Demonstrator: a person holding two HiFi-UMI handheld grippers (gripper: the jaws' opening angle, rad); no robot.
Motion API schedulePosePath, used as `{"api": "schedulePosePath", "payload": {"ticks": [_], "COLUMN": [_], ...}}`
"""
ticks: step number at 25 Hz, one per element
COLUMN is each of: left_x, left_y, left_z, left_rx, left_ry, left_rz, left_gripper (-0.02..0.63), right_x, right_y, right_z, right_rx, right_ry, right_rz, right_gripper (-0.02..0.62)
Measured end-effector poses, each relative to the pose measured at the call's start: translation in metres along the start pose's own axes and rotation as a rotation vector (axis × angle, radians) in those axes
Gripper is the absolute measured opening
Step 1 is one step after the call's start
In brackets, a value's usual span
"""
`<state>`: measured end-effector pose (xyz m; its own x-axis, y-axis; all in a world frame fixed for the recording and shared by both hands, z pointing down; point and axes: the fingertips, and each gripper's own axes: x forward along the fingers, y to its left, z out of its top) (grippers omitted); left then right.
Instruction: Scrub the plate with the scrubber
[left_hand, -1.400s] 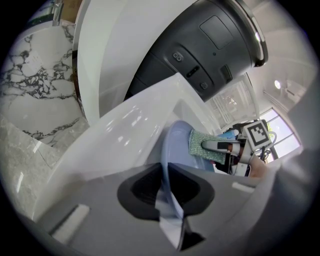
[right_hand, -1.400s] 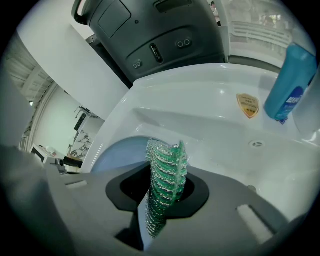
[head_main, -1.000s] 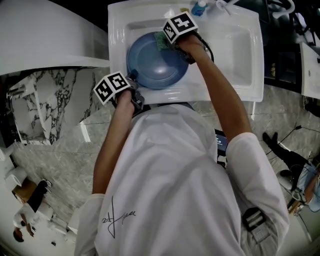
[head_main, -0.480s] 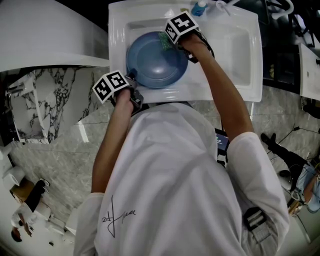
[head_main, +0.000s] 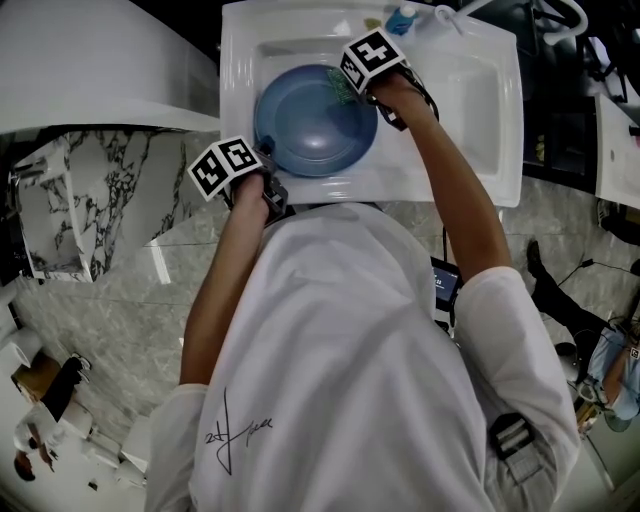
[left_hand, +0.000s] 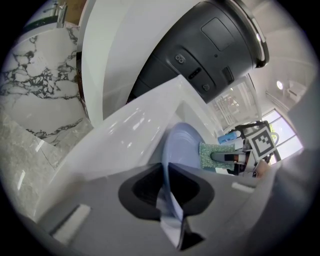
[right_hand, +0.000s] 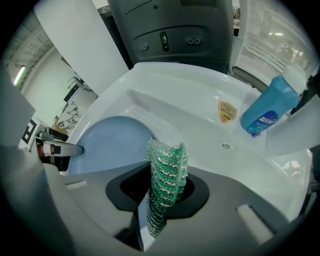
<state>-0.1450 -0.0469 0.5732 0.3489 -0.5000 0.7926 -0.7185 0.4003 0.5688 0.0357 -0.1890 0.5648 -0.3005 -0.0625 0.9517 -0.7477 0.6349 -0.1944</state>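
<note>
A blue plate (head_main: 308, 128) stands tilted in the white sink (head_main: 470, 110). My left gripper (head_main: 266, 157) is shut on the plate's near left rim (left_hand: 176, 142), the rim running between the jaws (left_hand: 167, 192), which have just tightened a little. My right gripper (head_main: 347, 84) is shut on a green mesh scrubber (head_main: 338, 86) at the plate's far right edge. In the right gripper view the scrubber (right_hand: 165, 175) stands upright between the jaws (right_hand: 161, 202), with the plate (right_hand: 110, 142) and the left gripper (right_hand: 60, 149) beyond it. The left gripper view shows the scrubber (left_hand: 215, 155) pressed flat on the plate's face.
A blue detergent bottle (right_hand: 267, 112) stands on the sink's back ledge (head_main: 400, 16). A dark appliance (right_hand: 170, 30) rises behind the sink. A white curved surface (head_main: 90, 70) lies to the left, and a grey marble counter (head_main: 130, 270) surrounds the sink.
My right gripper has slid the scrubber a little to the right along the plate's far edge and rolled slightly. The left gripper and plate have stayed put.
</note>
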Motion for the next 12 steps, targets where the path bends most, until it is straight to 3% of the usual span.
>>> {"api": "schedulePosePath", "payload": {"ticks": [12], "left_x": [0.0], "left_y": [-0.002], "left_z": [0.001], "left_rx": [-0.011], "left_ry": [-0.011], "left_rz": [-0.013], "left_gripper": [0.084], "right_x": [-0.009], "right_y": [-0.008], "right_z": [-0.018], "right_rx": [-0.009], "right_ry": [0.019], "right_rz": [-0.011], "right_gripper": [0.067]}}
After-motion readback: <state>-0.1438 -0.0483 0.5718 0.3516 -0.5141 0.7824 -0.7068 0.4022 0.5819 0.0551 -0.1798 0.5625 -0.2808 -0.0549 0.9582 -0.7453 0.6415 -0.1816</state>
